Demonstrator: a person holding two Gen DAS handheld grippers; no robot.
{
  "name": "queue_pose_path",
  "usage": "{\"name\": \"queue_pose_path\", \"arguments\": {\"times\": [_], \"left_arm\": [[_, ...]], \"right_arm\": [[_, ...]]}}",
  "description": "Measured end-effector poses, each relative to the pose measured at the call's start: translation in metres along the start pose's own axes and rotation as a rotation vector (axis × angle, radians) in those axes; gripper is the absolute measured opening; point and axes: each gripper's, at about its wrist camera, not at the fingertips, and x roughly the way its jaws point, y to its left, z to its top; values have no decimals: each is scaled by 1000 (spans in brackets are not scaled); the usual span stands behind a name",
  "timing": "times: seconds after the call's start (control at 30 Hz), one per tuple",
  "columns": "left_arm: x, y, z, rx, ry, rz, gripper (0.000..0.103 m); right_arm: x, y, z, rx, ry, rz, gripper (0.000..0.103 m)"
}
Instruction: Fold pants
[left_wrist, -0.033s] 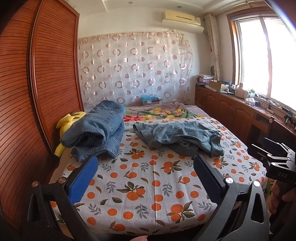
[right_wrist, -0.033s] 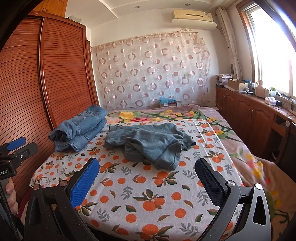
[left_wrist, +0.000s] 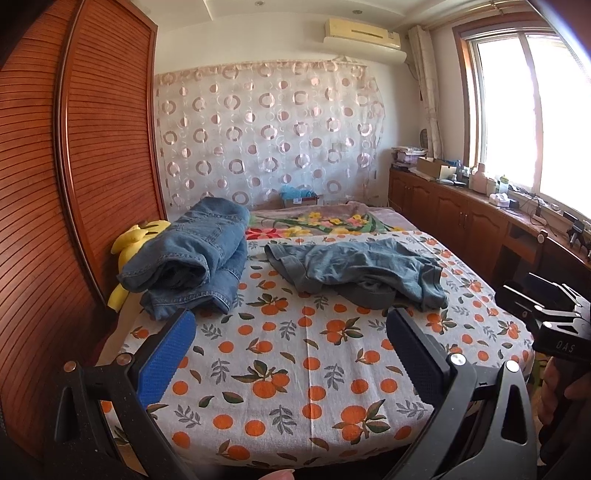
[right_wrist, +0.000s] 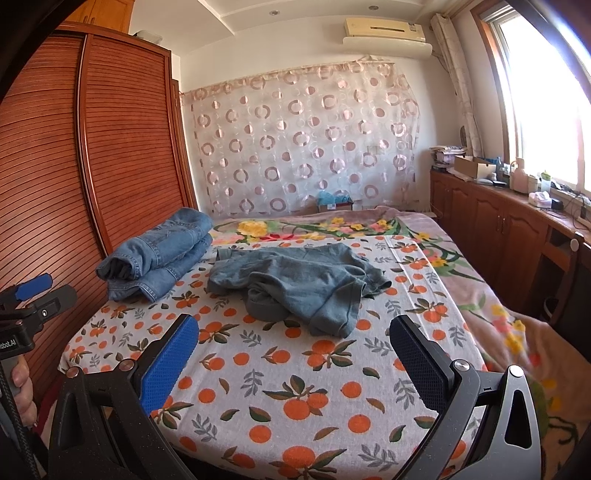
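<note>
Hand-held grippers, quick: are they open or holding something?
Left hand-held gripper: open, holding nothing.
Right hand-held gripper: open, holding nothing.

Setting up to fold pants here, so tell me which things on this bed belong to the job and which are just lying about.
For the job: crumpled pants; left gripper; right gripper.

Lying about: folded jeans stack; yellow plush toy; floral blanket.

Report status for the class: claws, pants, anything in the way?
Left claw open, right claw open, both empty. Crumpled grey-blue pants unfolded mid-bed. Folded blue denim jeans stack lies left, apart from them.
</note>
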Motion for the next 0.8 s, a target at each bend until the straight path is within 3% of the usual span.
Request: {"name": "queue_pose_path", "arguments": {"times": [0.53,0.8], "left_arm": [[67,-8,-24,76,105,-88,103],[97,-7,-28,99,150,-110,103]], "right_arm": [[35,-26,2,-13,79,8,100],[58,-33,8,-60,175,33,72]]}}
